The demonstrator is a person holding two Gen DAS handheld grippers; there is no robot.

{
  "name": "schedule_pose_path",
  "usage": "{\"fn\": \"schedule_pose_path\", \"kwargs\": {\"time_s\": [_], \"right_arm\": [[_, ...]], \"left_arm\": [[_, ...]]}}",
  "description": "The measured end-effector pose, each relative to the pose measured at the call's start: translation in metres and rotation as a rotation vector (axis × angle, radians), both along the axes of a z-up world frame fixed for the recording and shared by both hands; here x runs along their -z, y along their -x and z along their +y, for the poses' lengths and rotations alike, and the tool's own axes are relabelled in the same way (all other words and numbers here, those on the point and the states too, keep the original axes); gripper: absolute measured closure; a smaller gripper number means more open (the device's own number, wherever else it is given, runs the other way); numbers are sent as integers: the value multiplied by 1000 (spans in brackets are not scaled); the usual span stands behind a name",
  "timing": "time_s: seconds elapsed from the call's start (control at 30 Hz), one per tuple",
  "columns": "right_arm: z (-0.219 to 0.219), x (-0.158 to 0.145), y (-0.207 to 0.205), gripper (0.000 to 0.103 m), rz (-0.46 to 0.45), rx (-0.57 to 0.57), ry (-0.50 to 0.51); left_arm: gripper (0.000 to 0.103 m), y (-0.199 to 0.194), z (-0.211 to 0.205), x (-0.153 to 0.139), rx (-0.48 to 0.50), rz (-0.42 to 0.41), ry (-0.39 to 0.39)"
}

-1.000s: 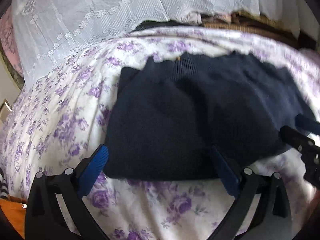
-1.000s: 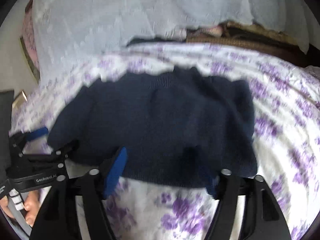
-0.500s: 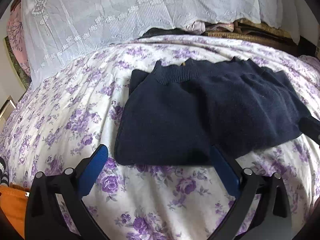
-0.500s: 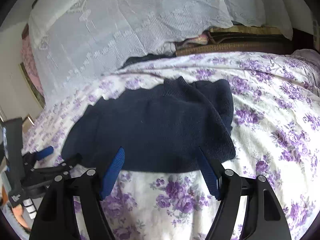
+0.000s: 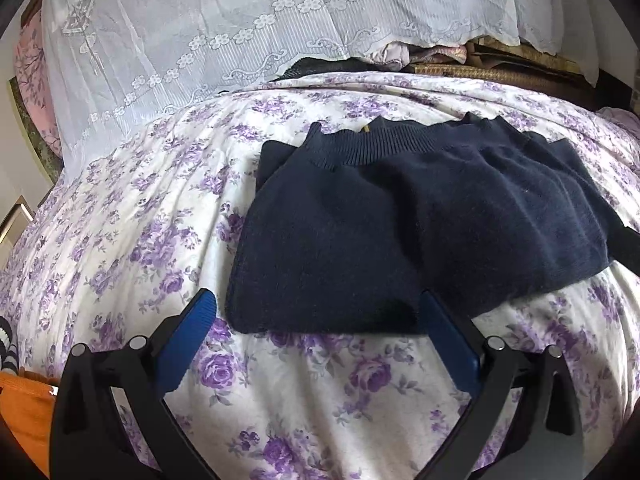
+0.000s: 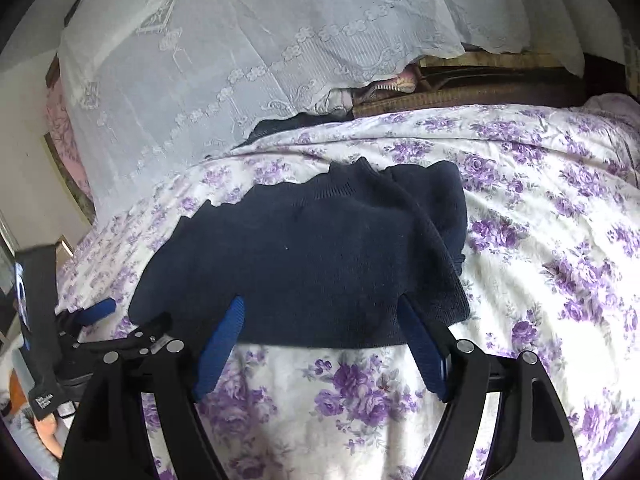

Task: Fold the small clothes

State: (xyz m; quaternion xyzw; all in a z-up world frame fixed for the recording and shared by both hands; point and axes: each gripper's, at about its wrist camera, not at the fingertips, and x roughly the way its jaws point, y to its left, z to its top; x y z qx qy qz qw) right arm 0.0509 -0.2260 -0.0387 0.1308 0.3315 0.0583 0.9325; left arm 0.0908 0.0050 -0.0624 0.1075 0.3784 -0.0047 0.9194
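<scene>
Both grippers have drawn back off the folded navy knitted sweater on the purple-flowered bedsheet; left gripper gapes empty, right gripper is opening, empty.

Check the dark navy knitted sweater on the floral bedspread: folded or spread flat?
Folded. The dark navy knitted sweater forms a compact block on the purple-flowered bedspread, no sleeves stretched out, ribbed collar at the far edge.

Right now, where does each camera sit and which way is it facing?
Left wrist: on the left gripper, angled down at the folded navy knit sweater on the purple-flowered bedsheet; open jaws show.
Right wrist: on the right gripper, same downward angle; jaws opening, nothing between them, left gripper beside.
Shared: sweater, sheet, white lace curtain.
</scene>
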Motion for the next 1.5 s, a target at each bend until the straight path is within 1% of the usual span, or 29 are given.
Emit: {"fn": "schedule_pose_path", "kwargs": {"time_s": [0.03, 0.07, 0.13, 0.23, 0.3, 0.4, 0.5, 0.6, 0.73, 0.87, 0.97, 1.3, 1.5], "right_arm": [[1, 3, -3, 24, 20, 1, 9], [0, 10, -8, 24, 62, 2, 10], [-1, 19, -14, 24, 112, 1, -8], [-5, 15, -9, 24, 81, 6, -33], [-5, 10, -5, 24, 48, 16, -28], [-7, 7, -1, 24, 30, 24, -41], [-15, 6, 2, 24, 22, 47, -78], [-24, 6, 6, 24, 26, 64, -135], [-31, 9, 10, 24, 44, 72, -213], [-34, 15, 15, 24, 79, 64, -293], [-33, 19, 16, 24, 99, 55, -320], [-29, 27, 13, 24, 133, 55, -330], [-31, 31, 5, 24, 142, 89, -325]], "left_arm": [[4, -1, -1, 2, -2, 8, -4], [4, -2, -1, 2, -2, 13, -4], [4, -3, -1, 4, -4, 22, -2], [4, -4, -1, 6, -8, 28, -2], [4, -1, 0, 2, -9, 7, 2], [4, 4, 0, -5, -3, -28, 21], [4, 7, 2, -11, 4, -46, 47], [4, 9, 1, -14, 10, -56, 57], [4, 11, -2, -13, 17, -56, 47], [4, 10, -3, -12, 16, -48, 42], [4, 8, -2, -10, 13, -40, 42], [4, 4, -2, -6, 10, -27, 33], [4, -1, -1, -3, 7, -15, 39]]}}
